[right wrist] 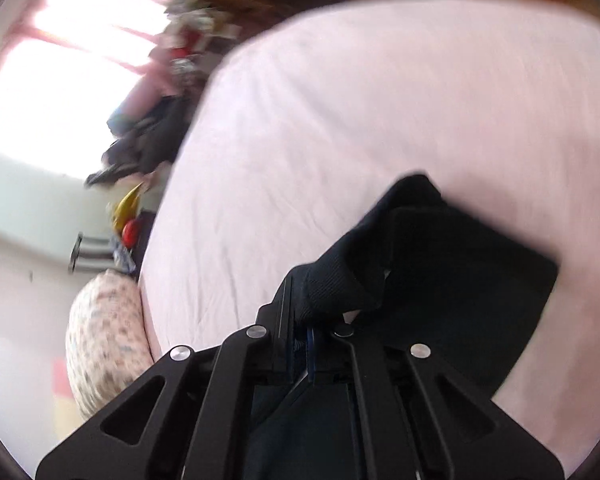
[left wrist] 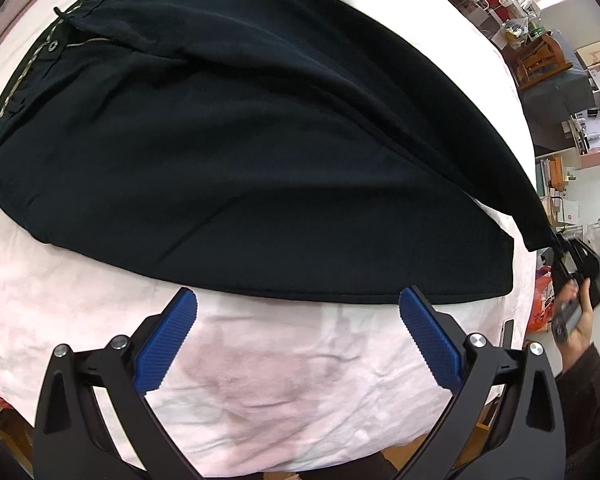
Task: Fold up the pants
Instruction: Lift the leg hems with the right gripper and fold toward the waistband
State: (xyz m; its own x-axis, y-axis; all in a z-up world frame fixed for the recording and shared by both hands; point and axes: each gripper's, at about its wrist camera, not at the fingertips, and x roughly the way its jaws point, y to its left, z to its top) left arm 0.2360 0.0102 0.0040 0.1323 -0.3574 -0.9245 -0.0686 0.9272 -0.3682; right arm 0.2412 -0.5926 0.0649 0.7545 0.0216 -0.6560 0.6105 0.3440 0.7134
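Dark navy pants (left wrist: 240, 152) lie spread on a pale pink sheet, waistband at the far left, legs running to the right. My left gripper (left wrist: 298, 300) is open, its blue pads (left wrist: 168, 344) just short of the near leg's hem edge, holding nothing. My right gripper (left wrist: 560, 248) is at the far right, shut on the cuff of the far leg and lifting it off the bed. In the right wrist view the right gripper (right wrist: 304, 320) pinches bunched navy cloth (right wrist: 348, 280), with the rest of the leg (right wrist: 460, 280) hanging below.
The bed's pink sheet (left wrist: 260, 380) fills the foreground and ends at the right edge. Cluttered shelves and boxes (left wrist: 572, 92) stand beyond the bed. A patterned pillow (right wrist: 104, 340) sits off the bed's side, near a bright window (right wrist: 60, 60).
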